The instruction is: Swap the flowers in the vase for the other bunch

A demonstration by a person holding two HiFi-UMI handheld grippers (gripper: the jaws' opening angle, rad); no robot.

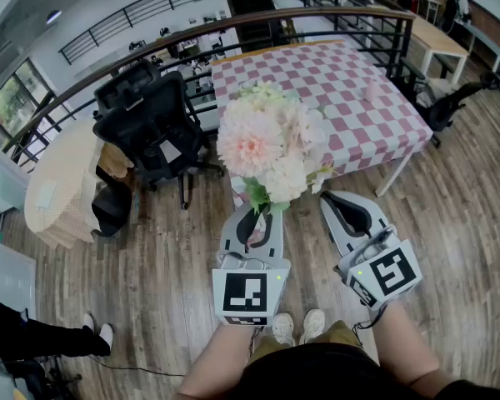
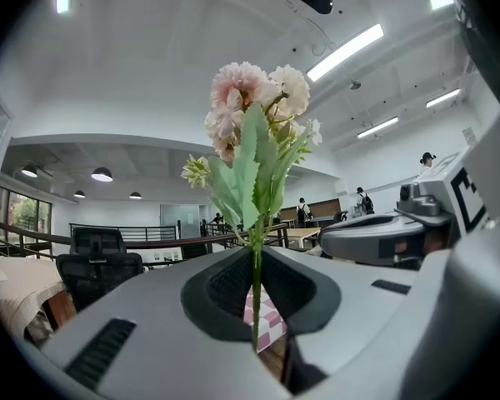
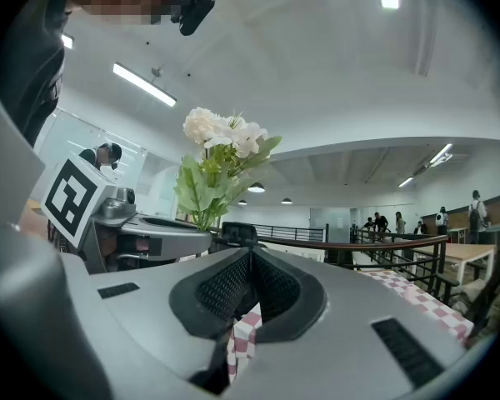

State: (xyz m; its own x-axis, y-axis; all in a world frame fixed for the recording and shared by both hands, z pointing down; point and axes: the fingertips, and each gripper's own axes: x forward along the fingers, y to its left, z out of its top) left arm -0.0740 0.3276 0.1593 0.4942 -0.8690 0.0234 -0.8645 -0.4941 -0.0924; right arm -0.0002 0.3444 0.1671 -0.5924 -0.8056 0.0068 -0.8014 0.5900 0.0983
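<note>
Pink and white flowers (image 1: 271, 140): one bunch with green leaves, held upright in the air above the floor, in front of the near edge of the counter; seen from the head camera, the blooms overlap that edge
Left tongs (image 1: 252, 222): closed on the thin green stem of the bunch, held level and pointing toward the counter
Right tongs (image 3: 250, 257): jaws pressed together with nothing between them, held level just beside the left tongs, on their right
Counter (image 1: 350, 82): a long table under a pink and white checked cloth, ahead of the person
Chair (image 1: 146, 123): black office chair, standing to the left of the counter
Floor (image 1: 150, 257): wooden boards
Shoes (image 1: 298, 325): a pale pair on the floor, seen low in the head view between the two tongs
Railing (image 1: 233, 25): dark curved rail running behind the chair and the counter
</note>
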